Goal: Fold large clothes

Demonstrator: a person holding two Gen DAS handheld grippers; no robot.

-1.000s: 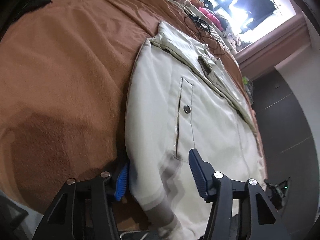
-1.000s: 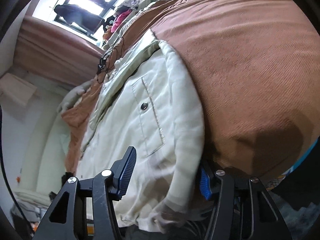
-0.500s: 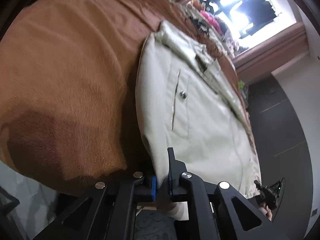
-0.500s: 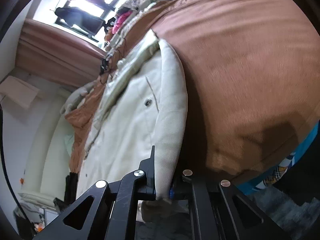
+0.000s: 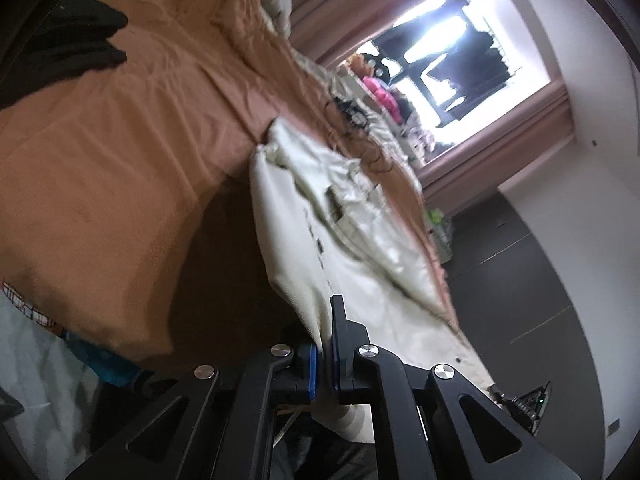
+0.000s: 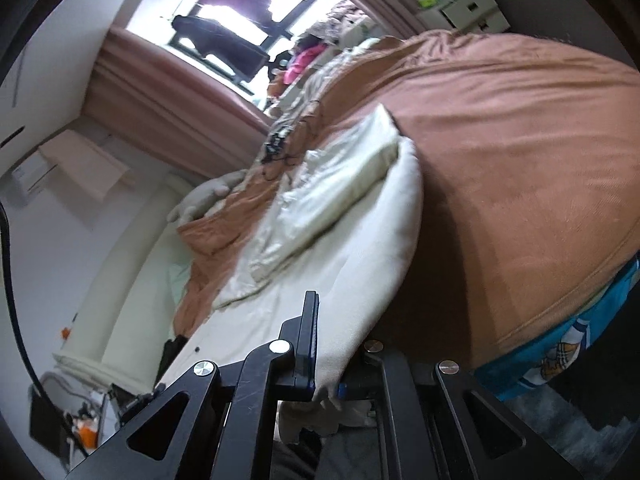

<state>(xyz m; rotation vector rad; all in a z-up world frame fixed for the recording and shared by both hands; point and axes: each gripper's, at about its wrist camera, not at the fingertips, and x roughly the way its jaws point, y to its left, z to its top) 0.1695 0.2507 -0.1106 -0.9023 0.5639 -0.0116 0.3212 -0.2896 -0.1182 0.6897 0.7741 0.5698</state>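
Note:
A large cream jacket (image 5: pixel 304 240) lies on a bed with a brown cover (image 5: pixel 100 168). Its near hem is lifted off the bed. My left gripper (image 5: pixel 324 360) is shut on one corner of the hem. My right gripper (image 6: pixel 328 364) is shut on the other corner of the jacket (image 6: pixel 360 260). The jacket's collar end with shiny lining (image 6: pixel 328 192) still rests on the brown cover (image 6: pixel 520 160). A dark shadow lies under the raised part.
Black clothes (image 5: pixel 60 52) lie at the far left of the bed. A black cable tangle (image 5: pixel 348 112) lies beyond the jacket. A bright window with pink curtains (image 5: pixel 460 60) is behind. A blue patterned sheet (image 6: pixel 560 352) hangs at the bed's near edge.
Both grippers closed on the jacket's hem corners and then lifted them up off the bed, so the near half of the jacket now hangs in the air.

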